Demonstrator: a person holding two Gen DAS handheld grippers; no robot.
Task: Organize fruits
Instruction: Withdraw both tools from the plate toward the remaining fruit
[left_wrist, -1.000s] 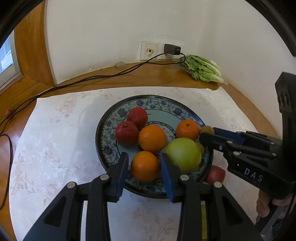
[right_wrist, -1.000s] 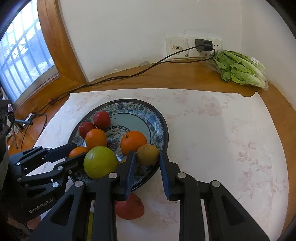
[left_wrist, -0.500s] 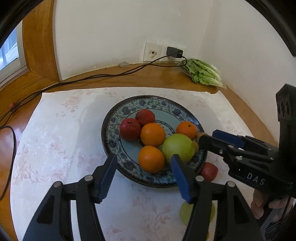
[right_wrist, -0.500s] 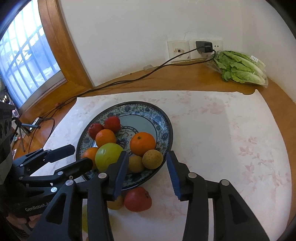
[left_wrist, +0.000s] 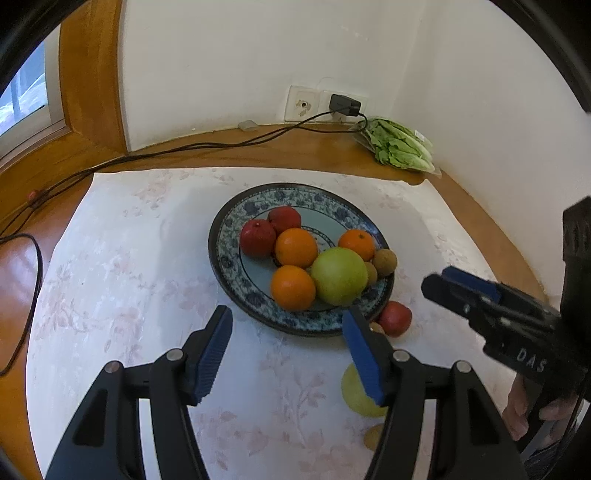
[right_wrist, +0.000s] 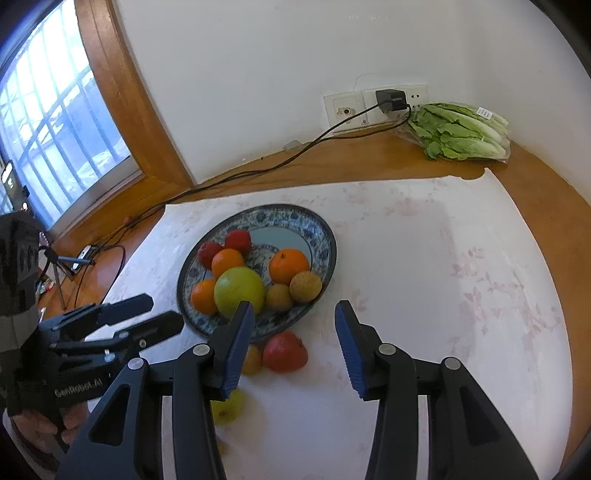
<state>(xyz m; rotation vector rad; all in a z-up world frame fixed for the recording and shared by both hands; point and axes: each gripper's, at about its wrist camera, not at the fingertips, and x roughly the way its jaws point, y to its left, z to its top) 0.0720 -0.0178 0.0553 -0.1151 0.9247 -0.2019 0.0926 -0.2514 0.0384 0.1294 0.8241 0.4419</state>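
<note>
A blue patterned plate (left_wrist: 225, 254) (right_wrist: 325, 240) holds a green apple (left_wrist: 339, 275) (right_wrist: 239, 290), three oranges (left_wrist: 293, 286), two red fruits (left_wrist: 257, 238) and two small brown fruits (right_wrist: 305, 286). On the cloth by its near rim lie a red fruit (left_wrist: 395, 318) (right_wrist: 285, 351), a second green apple (left_wrist: 360, 395) and a small yellow fruit (right_wrist: 252, 360). My left gripper (left_wrist: 288, 312) (right_wrist: 162, 312) hovers open before the plate's near rim, holding nothing. My right gripper (right_wrist: 294, 306) (left_wrist: 437, 278) hangs over the cloth at the plate's right; its jaws are opening with nothing between them.
A bagged lettuce (right_wrist: 461, 134) lies in the back right corner under a wall socket with a black charger (right_wrist: 391, 100). Its cable (left_wrist: 184, 151) runs left along the wooden table. A window (right_wrist: 55, 129) is at the left. A hand (left_wrist: 517, 410) grips the right gripper.
Both grippers have opened and drawn back and up from the plate. The left let go of the near orange, the right of a small brown fruit; both fruits rest on the plate.
</note>
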